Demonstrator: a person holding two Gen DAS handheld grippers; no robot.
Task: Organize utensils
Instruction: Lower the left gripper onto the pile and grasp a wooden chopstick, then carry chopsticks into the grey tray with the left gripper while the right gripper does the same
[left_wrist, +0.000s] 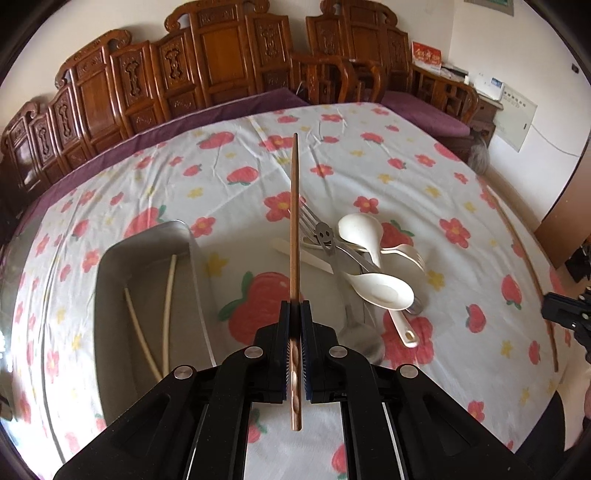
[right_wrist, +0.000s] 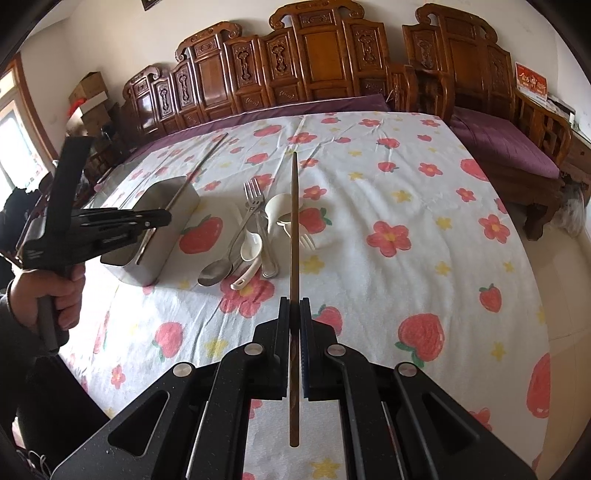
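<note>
My left gripper (left_wrist: 294, 306) is shut on a brown wooden chopstick (left_wrist: 294, 221) that points forward above the table. My right gripper (right_wrist: 294, 302) is shut on a second brown chopstick (right_wrist: 294, 221), also held above the table. A metal tray (left_wrist: 110, 280) at the left holds two pale chopsticks (left_wrist: 168, 295); it also shows in the right wrist view (right_wrist: 162, 206). A pile of utensils lies on the cloth: white spoons (left_wrist: 384, 290), a metal fork (left_wrist: 314, 225), a metal spoon (right_wrist: 216, 273). The left gripper (right_wrist: 162, 218) shows over the tray in the right wrist view.
The table carries a white cloth with strawberries and flowers (right_wrist: 406, 184). Carved wooden benches with purple cushions (right_wrist: 498, 140) stand behind and to the right. The right gripper's tip (left_wrist: 565, 310) shows at the right edge of the left wrist view.
</note>
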